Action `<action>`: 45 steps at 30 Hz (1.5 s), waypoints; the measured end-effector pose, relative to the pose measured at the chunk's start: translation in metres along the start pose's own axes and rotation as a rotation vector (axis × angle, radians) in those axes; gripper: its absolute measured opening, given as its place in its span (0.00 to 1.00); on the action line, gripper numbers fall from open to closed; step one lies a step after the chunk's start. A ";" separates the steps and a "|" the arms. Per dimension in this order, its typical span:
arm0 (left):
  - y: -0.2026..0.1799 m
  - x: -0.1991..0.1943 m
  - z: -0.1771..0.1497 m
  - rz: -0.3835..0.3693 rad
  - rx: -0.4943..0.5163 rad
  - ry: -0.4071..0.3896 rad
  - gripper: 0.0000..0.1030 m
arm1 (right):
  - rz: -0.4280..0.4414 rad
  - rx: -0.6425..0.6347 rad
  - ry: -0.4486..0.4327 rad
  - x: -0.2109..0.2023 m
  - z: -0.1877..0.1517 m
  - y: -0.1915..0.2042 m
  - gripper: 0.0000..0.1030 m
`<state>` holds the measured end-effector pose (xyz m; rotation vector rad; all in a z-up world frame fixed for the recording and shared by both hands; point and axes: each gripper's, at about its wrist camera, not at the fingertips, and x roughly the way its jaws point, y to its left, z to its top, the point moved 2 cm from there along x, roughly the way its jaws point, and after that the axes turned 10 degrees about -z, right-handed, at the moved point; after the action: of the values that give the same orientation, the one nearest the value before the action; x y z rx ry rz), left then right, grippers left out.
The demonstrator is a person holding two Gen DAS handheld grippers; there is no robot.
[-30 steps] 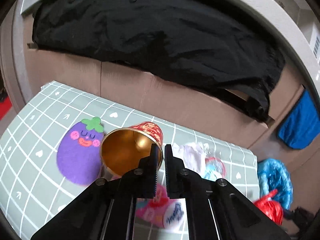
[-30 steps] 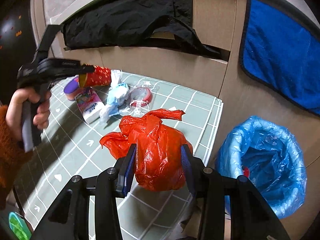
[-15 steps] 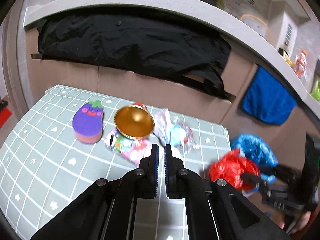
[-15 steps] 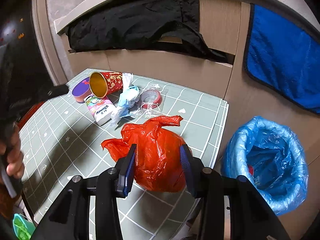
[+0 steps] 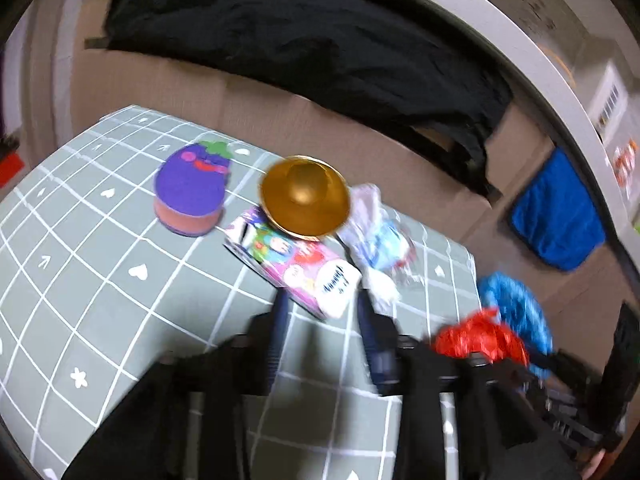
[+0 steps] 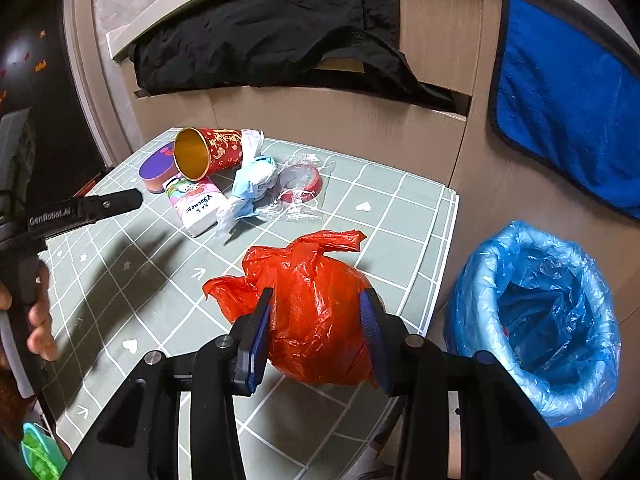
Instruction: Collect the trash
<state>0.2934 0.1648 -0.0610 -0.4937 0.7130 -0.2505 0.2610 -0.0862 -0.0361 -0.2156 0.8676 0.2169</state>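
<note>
On the green gridded worktop (image 6: 384, 208) our right gripper (image 6: 316, 320) has its jaws around the red plastic bag (image 6: 308, 288), easing apart, the pads at its sides. Our left gripper (image 5: 320, 320) hovers with jaws opening and empty, just short of the pink tissue pack (image 5: 296, 264). Behind that lie a gold-lined red cup (image 6: 208, 152) and crumpled wrappers (image 6: 252, 184). Beside the worktop stands the blue-lined bin (image 6: 536, 320).

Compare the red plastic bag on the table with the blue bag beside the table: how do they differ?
The red bag is tied shut and bulging; the blue bag gapes open like a bin liner. The red bag sits on the table between the right gripper's fingers; the blue bag stands lower, off the table's edge. Both are thin, crinkly plastic.
</note>
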 end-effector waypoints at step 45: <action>-0.003 0.083 0.066 -0.047 0.186 0.130 0.46 | 0.093 0.008 0.036 0.028 -0.014 0.011 0.64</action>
<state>0.3989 0.1532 -0.0634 -0.3188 0.7971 -0.3923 0.2657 -0.0770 -0.0673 -0.1726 0.9149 0.2971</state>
